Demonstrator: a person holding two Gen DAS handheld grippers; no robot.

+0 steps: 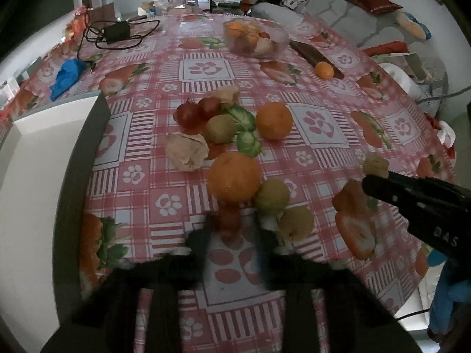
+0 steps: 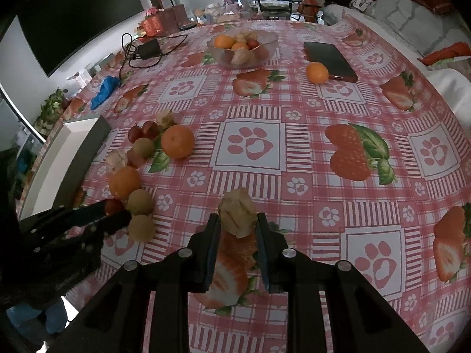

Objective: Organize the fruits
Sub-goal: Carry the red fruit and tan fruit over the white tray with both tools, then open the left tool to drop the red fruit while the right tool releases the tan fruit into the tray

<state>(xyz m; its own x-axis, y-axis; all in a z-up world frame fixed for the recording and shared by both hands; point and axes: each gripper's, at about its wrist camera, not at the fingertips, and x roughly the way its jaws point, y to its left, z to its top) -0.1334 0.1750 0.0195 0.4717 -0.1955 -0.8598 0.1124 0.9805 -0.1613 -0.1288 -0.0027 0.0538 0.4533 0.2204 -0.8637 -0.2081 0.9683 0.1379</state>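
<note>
Right gripper is clamped on a papery husked fruit, likely a physalis; both pads press its sides and it sits at the fingertips just above the tablecloth.

Left gripper is closed around a small red fruit. The left wrist view is blurred there, so the exact pad contact is hard to read, but the right wrist view shows the red fruit pinched at the tips of that gripper.

Loose fruit lies in a cluster near the table's left edge. A large orange sits just beyond the red fruit, touching a green-yellow round fruit, with a second one just beside it. Farther back: another husked fruit, a third green-yellow fruit, a second orange, two red fruits, one more husked fruit.

A clear glass bowl with oranges, red fruit and husked fruit stands at the far side of the table. A small orange rests against a dark phone to the bowl's right. A charger with cable and a blue glove lie on the far left. A white box stands at the left edge.
</note>
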